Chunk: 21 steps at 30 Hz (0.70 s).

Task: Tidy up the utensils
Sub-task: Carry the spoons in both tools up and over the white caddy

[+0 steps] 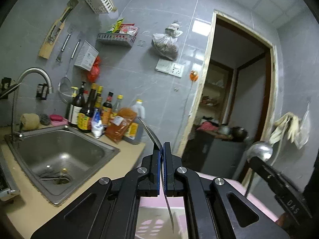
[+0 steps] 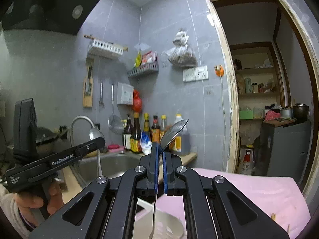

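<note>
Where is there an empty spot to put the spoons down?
The pink cloth has a wide bare stretch toward the doorway. The counter strip in front of the sink is bare too. It is crowded behind the sink, where the bottles and packets stand packed to the counter's end. Both the left gripper and right gripper hold spoons.
</note>
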Each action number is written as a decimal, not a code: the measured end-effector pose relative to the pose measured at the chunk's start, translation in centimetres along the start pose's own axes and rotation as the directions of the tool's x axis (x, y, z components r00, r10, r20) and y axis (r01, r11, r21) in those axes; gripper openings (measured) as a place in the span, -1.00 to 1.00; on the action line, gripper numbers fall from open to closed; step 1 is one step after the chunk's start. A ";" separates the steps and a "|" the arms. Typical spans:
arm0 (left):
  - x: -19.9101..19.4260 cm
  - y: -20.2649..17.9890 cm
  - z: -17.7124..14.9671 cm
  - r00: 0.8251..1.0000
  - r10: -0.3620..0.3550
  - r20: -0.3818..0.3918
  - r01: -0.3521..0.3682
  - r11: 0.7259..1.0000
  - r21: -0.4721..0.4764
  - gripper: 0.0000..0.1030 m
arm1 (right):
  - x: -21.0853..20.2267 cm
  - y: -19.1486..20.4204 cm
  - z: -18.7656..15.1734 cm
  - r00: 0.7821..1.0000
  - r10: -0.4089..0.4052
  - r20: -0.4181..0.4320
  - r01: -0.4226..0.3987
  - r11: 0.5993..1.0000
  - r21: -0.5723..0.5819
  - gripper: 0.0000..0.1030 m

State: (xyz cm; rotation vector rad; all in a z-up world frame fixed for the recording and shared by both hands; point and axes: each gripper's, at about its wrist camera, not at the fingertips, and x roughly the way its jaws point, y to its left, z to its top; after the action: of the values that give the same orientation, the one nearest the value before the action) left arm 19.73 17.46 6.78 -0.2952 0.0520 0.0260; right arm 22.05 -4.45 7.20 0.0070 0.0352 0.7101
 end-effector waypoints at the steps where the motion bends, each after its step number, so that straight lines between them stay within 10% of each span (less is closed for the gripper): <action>1: 0.1 -0.1 -0.3 1.000 0.013 -0.002 -0.013 1.000 0.009 -0.99 | 0.1 0.0 -0.3 1.000 -0.001 -0.008 0.001 1.000 -0.002 -0.96; 21: -0.4 -1.4 -5.5 0.991 0.048 -0.127 -0.036 0.995 0.090 -0.98 | 0.6 -0.6 -4.4 0.979 0.003 -0.205 -0.001 1.000 0.010 -0.93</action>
State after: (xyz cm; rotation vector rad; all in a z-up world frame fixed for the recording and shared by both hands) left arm 19.16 14.53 1.92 -0.2080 0.1869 0.0463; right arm 22.80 -4.55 2.78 -0.0572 0.2367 0.7100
